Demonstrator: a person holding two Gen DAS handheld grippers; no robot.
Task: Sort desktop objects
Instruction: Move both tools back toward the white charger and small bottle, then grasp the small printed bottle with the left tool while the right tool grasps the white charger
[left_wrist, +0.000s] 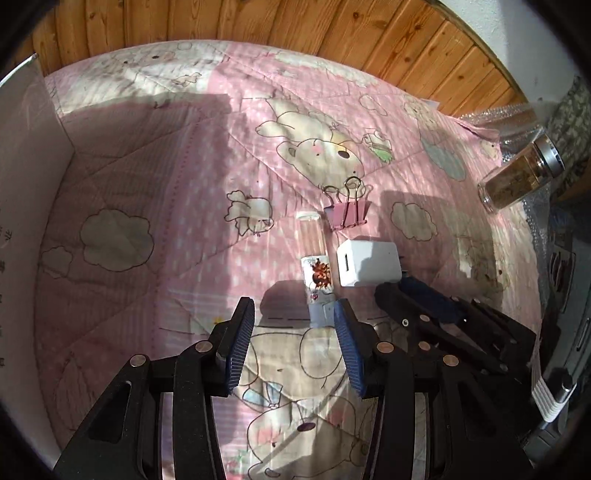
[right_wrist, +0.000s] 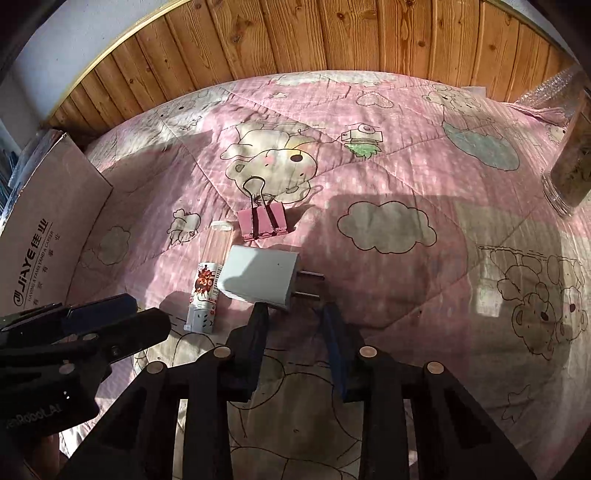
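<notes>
In the left wrist view we see our left gripper (left_wrist: 293, 321) held low over the pink cartoon quilt (left_wrist: 184, 192), its blue-padded jaws spread wide with nothing between them; the right-hand pad sits just beside the near end of a small tube with a clear cap (left_wrist: 316, 269), but does not pinch it. Right of the tube lies a white USB charger (left_wrist: 369, 264), touching or nearly touching it, and beyond both rests a pink binder clip (left_wrist: 347, 214) with its wire handles up. A glass spice jar (left_wrist: 521, 177) lies tilted near the quilt's far right edge, well apart from the cluster, and a white box wall (left_wrist: 33, 177) stands at the left. In the right wrist view our right gripper (right_wrist: 295, 314) hovers with jaws apart just short of the charger (right_wrist: 258, 277), whose two prongs point towards the gap between the jaws; nothing is held. The tube (right_wrist: 208, 284) and clip (right_wrist: 262, 221) lie close by, a cardboard box (right_wrist: 48, 229) stands at the left, and the jar (right_wrist: 569, 162) is at the far right. We judge the sorting as barely begun: all the small items lie loose on the quilt and each has yet to be picked up and placed.
</notes>
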